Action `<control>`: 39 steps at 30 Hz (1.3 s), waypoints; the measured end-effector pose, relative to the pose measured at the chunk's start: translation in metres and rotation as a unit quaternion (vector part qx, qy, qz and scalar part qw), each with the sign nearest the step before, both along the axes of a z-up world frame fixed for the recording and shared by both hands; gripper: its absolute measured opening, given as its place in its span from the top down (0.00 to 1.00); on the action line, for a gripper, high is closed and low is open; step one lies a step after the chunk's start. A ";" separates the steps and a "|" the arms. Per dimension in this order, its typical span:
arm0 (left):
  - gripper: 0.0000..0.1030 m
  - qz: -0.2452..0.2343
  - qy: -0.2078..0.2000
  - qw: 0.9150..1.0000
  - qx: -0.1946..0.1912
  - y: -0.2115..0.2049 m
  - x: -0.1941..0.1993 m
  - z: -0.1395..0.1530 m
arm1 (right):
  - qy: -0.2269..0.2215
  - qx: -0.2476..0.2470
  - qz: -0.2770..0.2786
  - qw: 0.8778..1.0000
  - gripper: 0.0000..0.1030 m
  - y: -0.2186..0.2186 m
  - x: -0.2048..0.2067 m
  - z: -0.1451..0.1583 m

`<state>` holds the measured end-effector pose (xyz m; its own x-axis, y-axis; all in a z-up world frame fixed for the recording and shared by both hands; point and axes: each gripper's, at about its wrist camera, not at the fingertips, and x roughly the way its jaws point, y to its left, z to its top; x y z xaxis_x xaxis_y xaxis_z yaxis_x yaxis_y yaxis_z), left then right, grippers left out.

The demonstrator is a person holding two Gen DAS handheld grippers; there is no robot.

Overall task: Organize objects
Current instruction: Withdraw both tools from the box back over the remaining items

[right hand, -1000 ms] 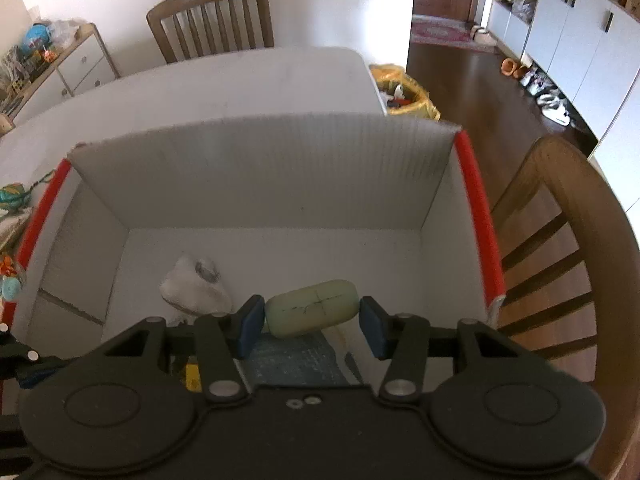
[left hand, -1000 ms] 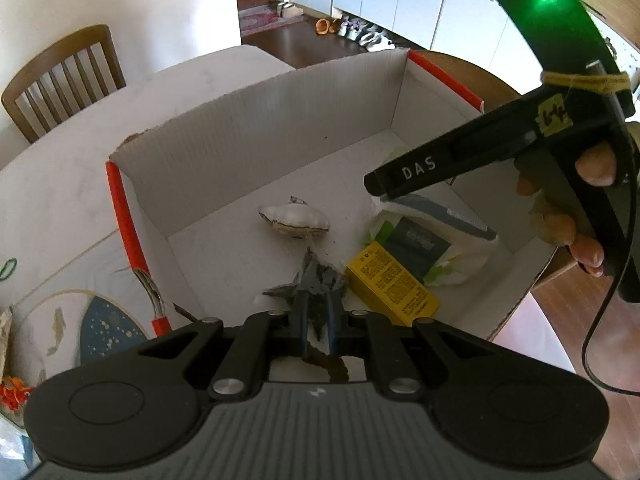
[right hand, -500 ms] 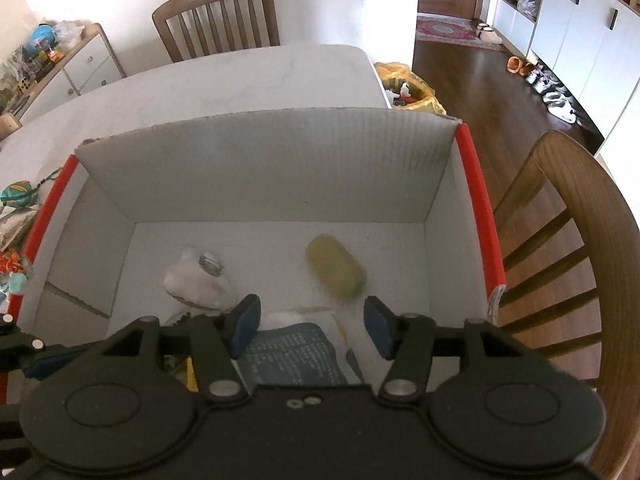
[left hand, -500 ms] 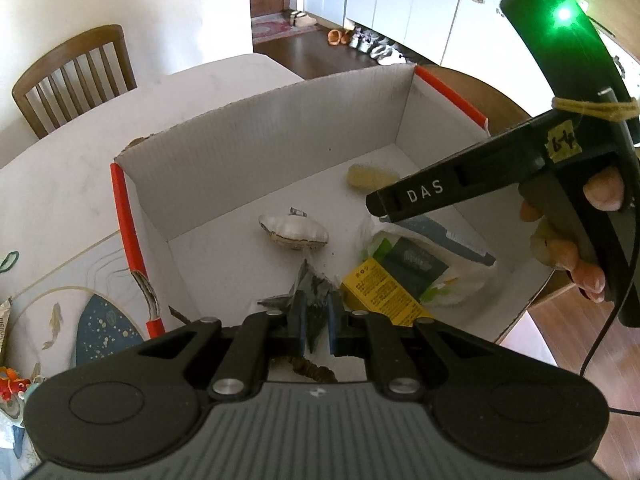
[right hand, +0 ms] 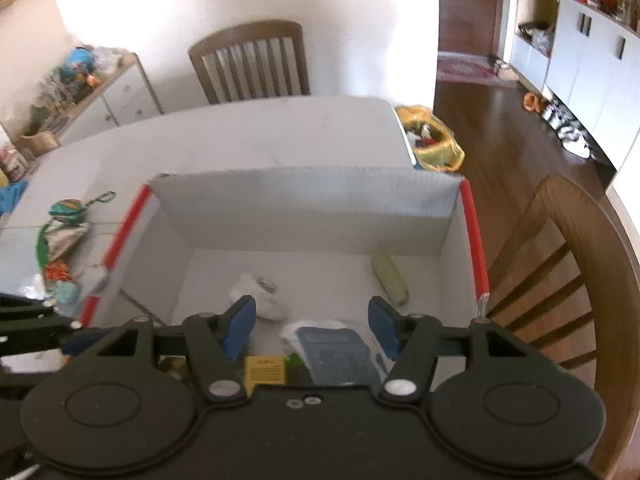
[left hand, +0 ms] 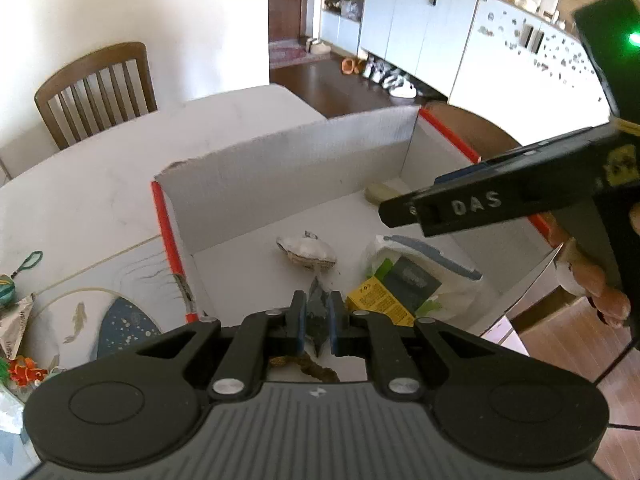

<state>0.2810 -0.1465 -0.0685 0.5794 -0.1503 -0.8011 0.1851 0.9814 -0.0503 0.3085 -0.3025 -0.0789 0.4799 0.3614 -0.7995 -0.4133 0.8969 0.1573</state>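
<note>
Pinching a dark, spiky blue-grey toy figure [left hand: 318, 314] between blue pads, left gripper [left hand: 317, 322] clamped tight on it over the near edge of the white cardboard box [right hand: 304, 204]. Right gripper [right hand: 311, 322] with jaws opening, nothing between them. Pale yellow-green capsule-shaped object [right hand: 390, 278] lying on the box floor in the far right corner, beyond and clear of the right pads. White shell-like item [left hand: 306, 252] mid-floor; yellow packet [left hand: 378, 304] and white pouch [left hand: 416, 272] nearer.

Bright daylight, fisheye warp, slight blur
</note>
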 end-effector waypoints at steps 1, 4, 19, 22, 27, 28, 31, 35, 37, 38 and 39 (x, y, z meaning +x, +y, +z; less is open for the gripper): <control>0.90 0.002 -0.002 1.000 -0.002 0.001 -0.002 0.002 | -0.006 0.003 0.002 1.000 0.39 -0.001 -0.003 0.005; 0.90 0.008 -0.013 1.000 -0.009 0.006 -0.010 0.011 | -0.021 0.011 0.004 1.000 0.38 -0.004 -0.014 0.016; 0.42 0.044 -0.071 0.996 -0.035 0.036 -0.060 0.044 | -0.070 0.053 0.014 0.996 0.29 -0.002 -0.071 0.049; 0.42 0.050 -0.079 0.995 -0.033 0.043 -0.068 0.048 | -0.074 0.059 0.016 0.995 0.28 0.004 -0.082 0.053; 0.32 0.055 -0.090 0.994 -0.040 0.061 -0.082 0.054 | -0.093 0.070 0.020 0.993 0.17 0.018 -0.101 0.064; 0.31 0.056 -0.094 0.993 -0.040 0.065 -0.085 0.055 | -0.095 0.071 0.020 0.993 0.17 0.021 -0.104 0.065; 0.25 0.059 -0.099 0.992 -0.042 0.079 -0.094 0.058 | -0.095 0.083 0.018 0.992 0.13 0.030 -0.112 0.067; 0.20 0.061 -0.101 0.992 -0.043 0.101 -0.104 0.061 | -0.098 0.097 0.013 0.990 0.09 0.047 -0.122 0.070; 0.20 0.062 -0.103 0.992 -0.044 0.113 -0.109 0.062 | -0.103 0.102 0.012 0.989 0.06 0.056 -0.128 0.071; 0.20 0.063 -0.104 0.992 -0.043 0.119 -0.112 0.063 | -0.105 0.105 0.013 0.989 0.05 0.062 -0.131 0.072; 0.20 0.063 -0.105 0.992 -0.042 0.124 -0.114 0.063 | -0.106 0.106 0.014 0.989 0.03 0.068 -0.133 0.072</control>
<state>0.1668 -0.0222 -0.0058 0.7505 -0.1278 -0.6485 0.0762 0.9913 -0.1071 0.1750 -0.2349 -0.0070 0.6157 0.5258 -0.5869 -0.4807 0.8408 0.2490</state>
